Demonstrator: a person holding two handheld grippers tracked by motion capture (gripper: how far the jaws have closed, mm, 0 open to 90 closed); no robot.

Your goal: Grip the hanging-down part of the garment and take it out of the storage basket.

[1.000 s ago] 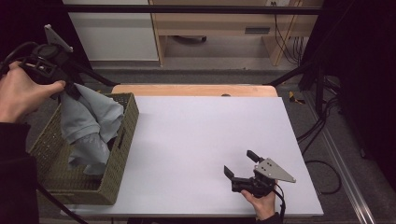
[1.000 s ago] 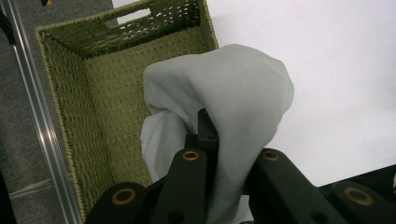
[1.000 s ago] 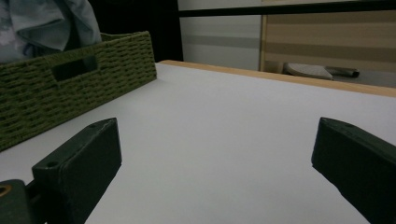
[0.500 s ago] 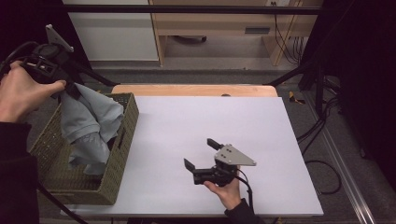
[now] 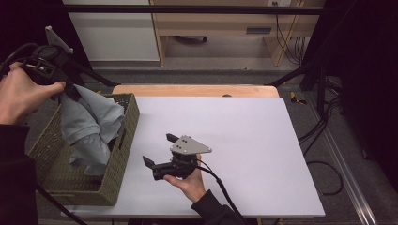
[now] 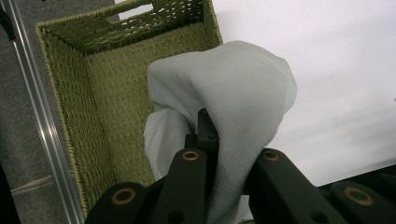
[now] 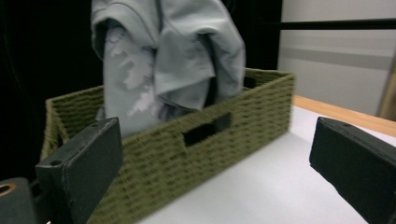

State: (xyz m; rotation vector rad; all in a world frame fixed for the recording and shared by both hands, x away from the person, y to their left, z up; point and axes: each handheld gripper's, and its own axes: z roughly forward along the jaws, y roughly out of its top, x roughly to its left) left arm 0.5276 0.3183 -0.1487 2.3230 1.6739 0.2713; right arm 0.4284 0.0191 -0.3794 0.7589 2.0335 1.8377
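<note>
Grey cloth hangs from the left tongs, which are pinched tight on its upper fold, above the woven basket. Its lower part drapes down inside the basket, at the left edge of the white surface. In the left gripper view the fabric bulges over the black jaws and is squeezed between them, with the basket's inner wall behind it. The right tongs are held low over the surface, just beside the basket's long side, with jaws spread wide and nothing between them. They point toward the basket. In the right gripper view the cloth shows a pale print, perhaps a pattern, but blur makes it hard to read.
</note>
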